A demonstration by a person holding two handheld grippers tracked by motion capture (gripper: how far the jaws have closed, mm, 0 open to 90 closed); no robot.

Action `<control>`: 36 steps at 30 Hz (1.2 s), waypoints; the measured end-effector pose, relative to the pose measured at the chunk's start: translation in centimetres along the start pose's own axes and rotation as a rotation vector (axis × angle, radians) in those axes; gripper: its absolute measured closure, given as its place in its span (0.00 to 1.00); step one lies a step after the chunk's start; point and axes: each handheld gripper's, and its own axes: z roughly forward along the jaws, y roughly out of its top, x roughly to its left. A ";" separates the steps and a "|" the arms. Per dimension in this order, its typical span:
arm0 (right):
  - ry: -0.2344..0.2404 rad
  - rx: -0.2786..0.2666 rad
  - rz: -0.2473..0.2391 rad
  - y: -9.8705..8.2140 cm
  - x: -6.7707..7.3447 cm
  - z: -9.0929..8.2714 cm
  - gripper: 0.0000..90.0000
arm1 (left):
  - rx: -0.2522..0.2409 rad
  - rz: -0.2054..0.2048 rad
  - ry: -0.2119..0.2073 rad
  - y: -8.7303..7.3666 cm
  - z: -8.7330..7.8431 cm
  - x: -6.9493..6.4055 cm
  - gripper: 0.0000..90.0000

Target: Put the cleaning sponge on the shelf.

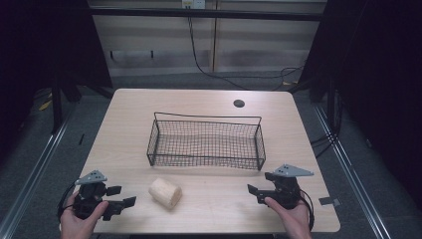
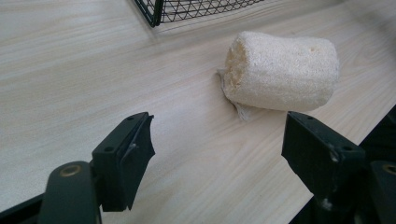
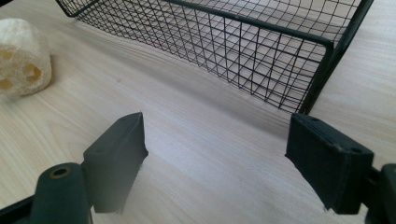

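Two hands are coming in from the bottom edge of the high view, each holding a gripper low over the near strip of the table [image 1: 209,102]. Sitting near the front left corner, the left gripper [image 1: 122,196] is pointing its jaws toward the loofah piece [image 1: 165,192], which is lying on its side on the bare wood between the two tools, nearer the left one and just in front of the wire basket [image 1: 206,143]. Open tabletop is lying between the left jaws and the loofah piece, and more is stretching from it across to the right gripper [image 1: 255,194], which is hovering near the front right edge.

Both tools are standing wide apart and are gripping nothing. In the left gripper view the left gripper [image 2: 217,140] is framing bare wood, with the loofah piece [image 2: 285,70] lying beyond the gap, close to the right-hand jaw but apart from it. In the right gripper view the right gripper [image 3: 217,149] is likewise spread over bare wood, facing the near wall of the wire basket [image 3: 243,51]; the loofah piece [image 3: 23,58] is showing at the far left, cut off by the frame.

Only a corner of the wire basket [image 2: 187,9] is entering the left gripper view. Whether either tool is touching the tabletop is hard to tell.
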 end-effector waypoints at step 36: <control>0.059 -0.001 -0.020 0.2 0.6 -0.4 0.18 | 0.196 0.317 -0.142 7.0 2.0 -5.0 0.22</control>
